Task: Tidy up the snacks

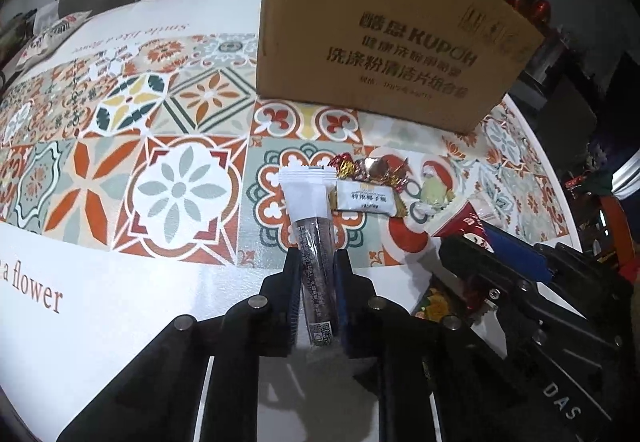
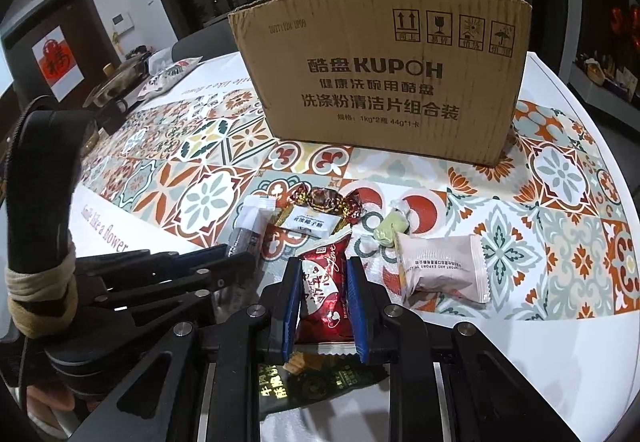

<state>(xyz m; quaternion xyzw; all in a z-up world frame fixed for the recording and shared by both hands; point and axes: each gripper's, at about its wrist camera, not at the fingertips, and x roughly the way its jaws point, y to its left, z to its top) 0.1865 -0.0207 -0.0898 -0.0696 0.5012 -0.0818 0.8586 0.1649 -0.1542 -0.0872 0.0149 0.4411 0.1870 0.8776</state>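
My left gripper [image 1: 316, 262] is shut on a long clear-and-white snack stick packet [image 1: 310, 218], held just above the table. My right gripper [image 2: 323, 270] is shut on a red heart-print snack packet [image 2: 323, 282]; it shows in the left wrist view too [image 1: 460, 222]. A cardboard box [image 2: 384, 82] stands open-topped behind the snacks, also in the left wrist view [image 1: 384, 42]. Loose on the patterned tablecloth lie a white candy [image 2: 310, 224], a red-gold foil candy [image 2: 326, 198], a green candy [image 2: 390, 230] and a pink packet [image 2: 440, 266].
A dark green-gold packet [image 2: 320, 382] lies under my right gripper. A patterned bag [image 2: 168, 76] and dishes [image 2: 116, 90] sit at the table's far left. The round table's edge [image 2: 600, 114] curves away on the right.
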